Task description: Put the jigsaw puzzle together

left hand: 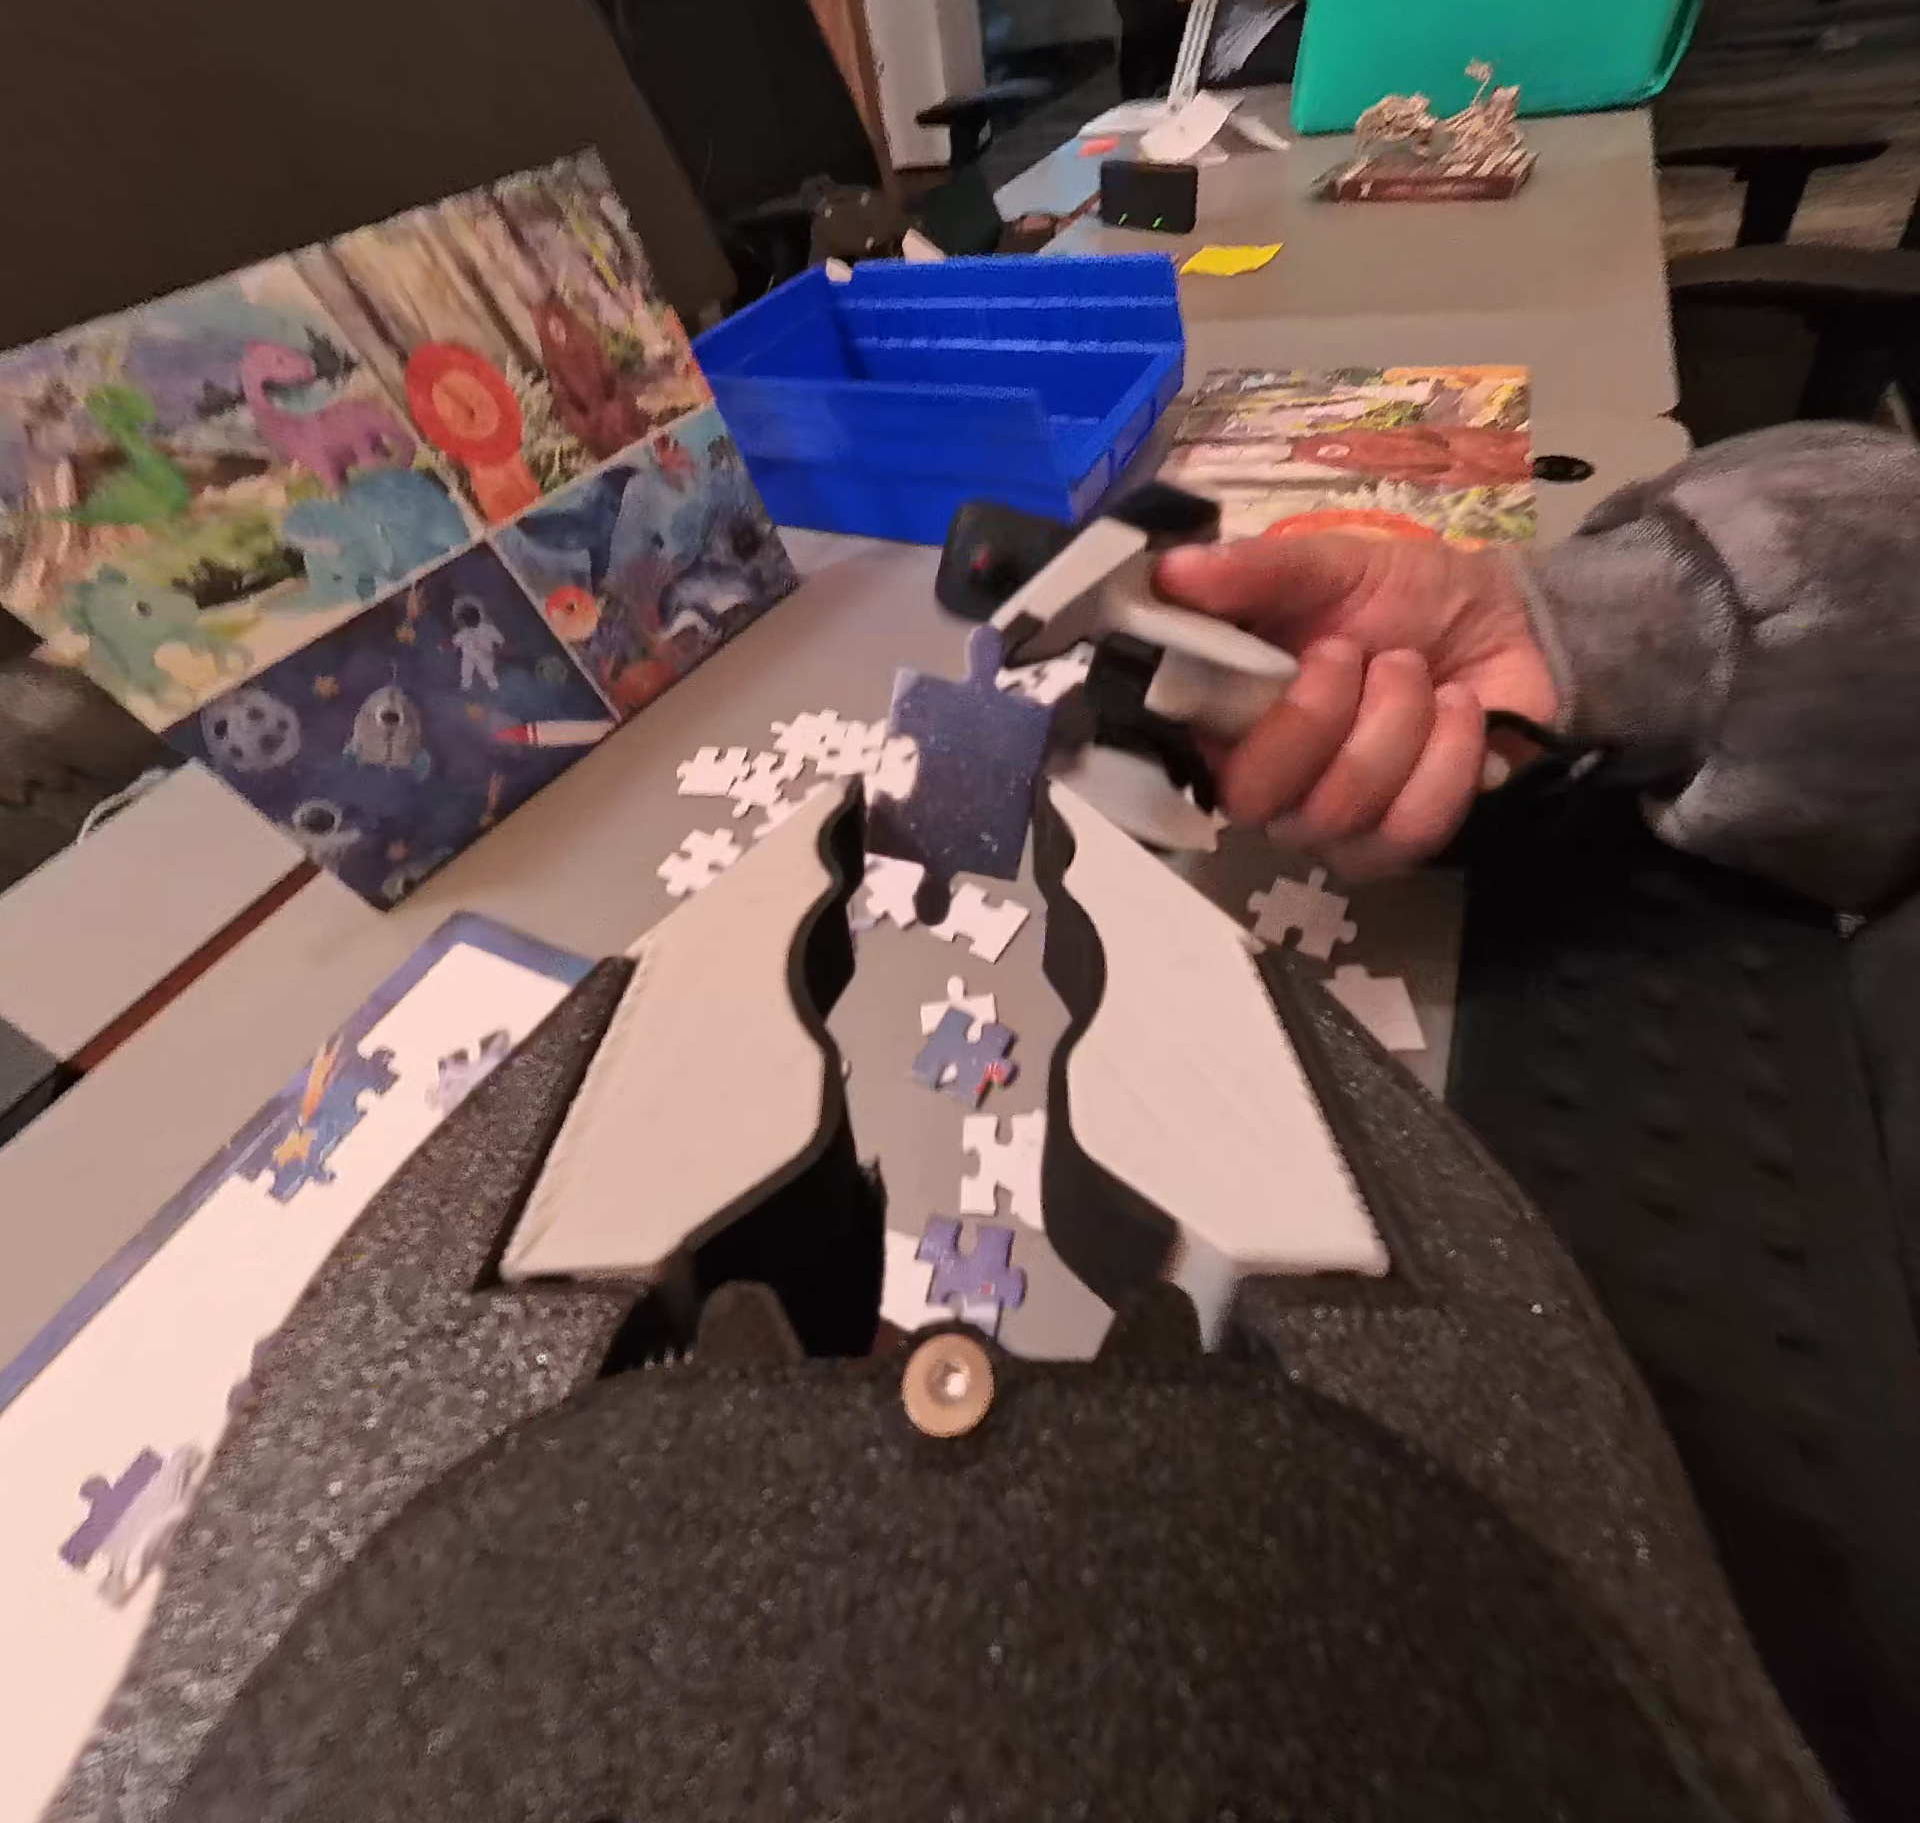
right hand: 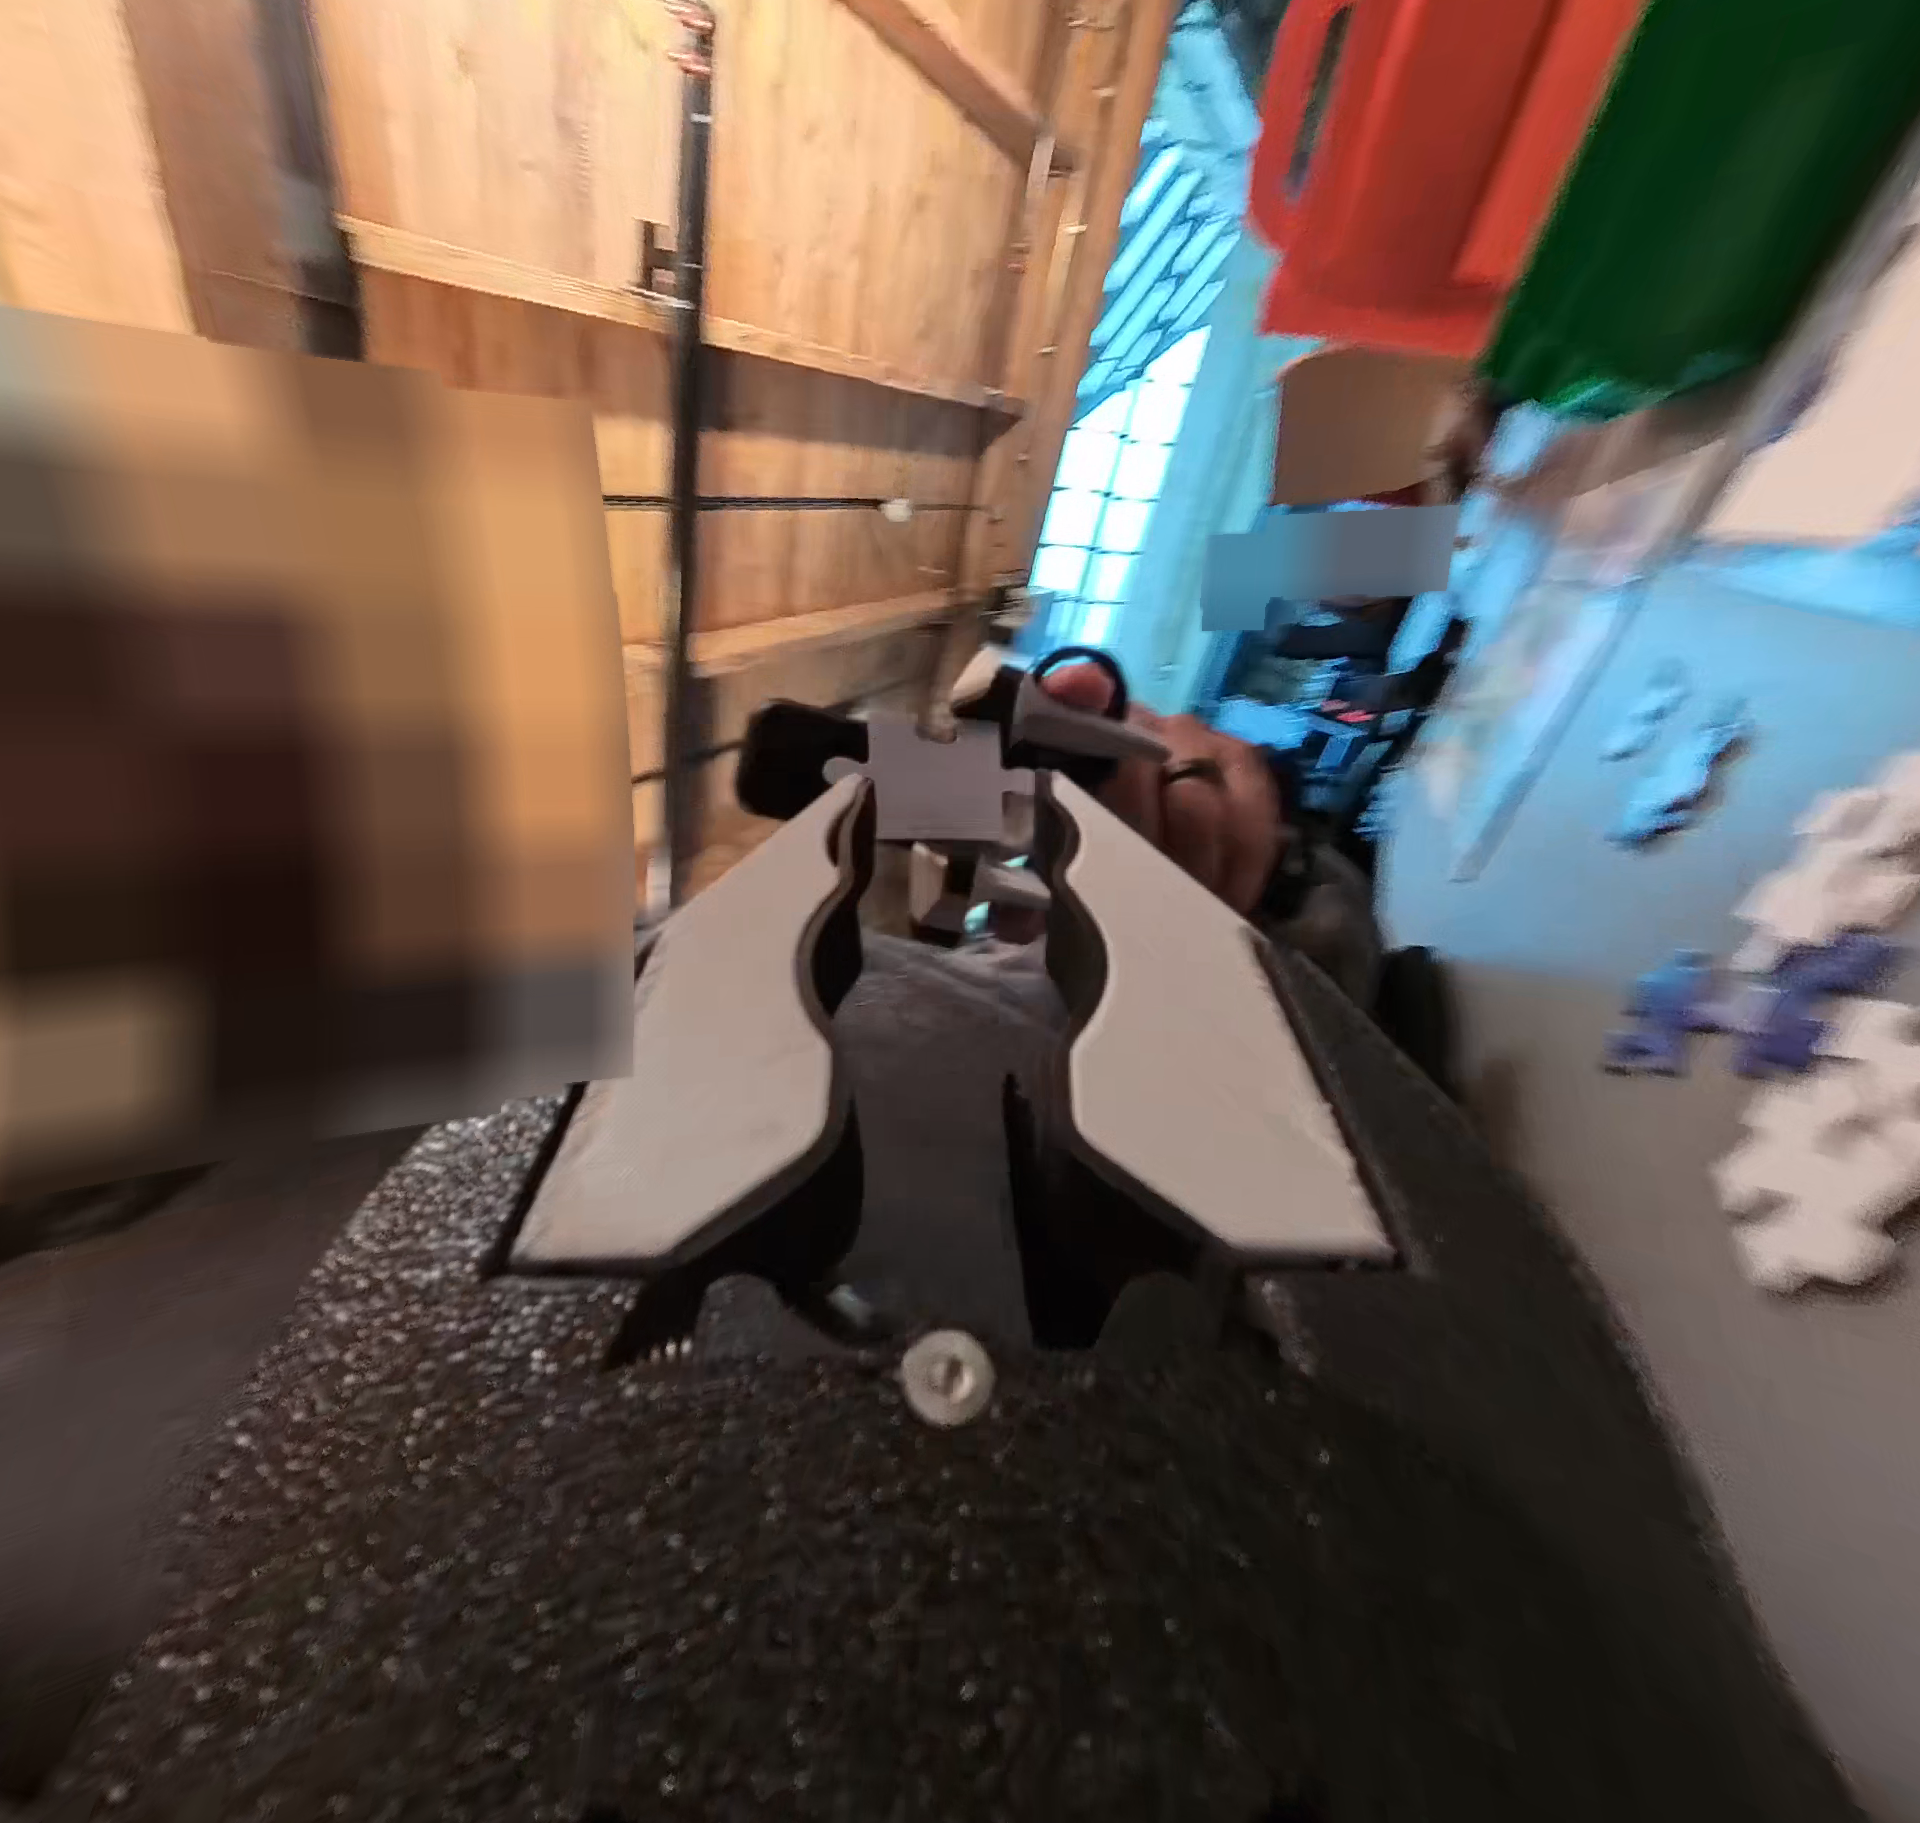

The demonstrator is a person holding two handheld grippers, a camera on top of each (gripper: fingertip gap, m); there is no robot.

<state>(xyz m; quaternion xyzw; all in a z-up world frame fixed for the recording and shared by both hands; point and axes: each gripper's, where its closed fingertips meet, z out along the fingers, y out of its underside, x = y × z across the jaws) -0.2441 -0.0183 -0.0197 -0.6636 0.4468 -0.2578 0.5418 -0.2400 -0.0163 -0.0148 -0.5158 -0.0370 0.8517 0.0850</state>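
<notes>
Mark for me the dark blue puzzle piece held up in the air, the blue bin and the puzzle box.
dark blue puzzle piece (left hand: pixel 966 786): left wrist view, middle of its printed face.
blue bin (left hand: pixel 914 464): left wrist view, its near outer wall.
puzzle box (left hand: pixel 343 485): left wrist view, its illustrated front face.

Wrist cameras face each other, sharing puzzle piece (left hand: pixel 961 771)

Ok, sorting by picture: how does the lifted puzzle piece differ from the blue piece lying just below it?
The lifted puzzle piece is in the air, near upright; the loose blue piece lies flat on the table. The lifted one is plain dark starry blue; the loose one is paler with a small red mark. Both show their printed side.
</notes>
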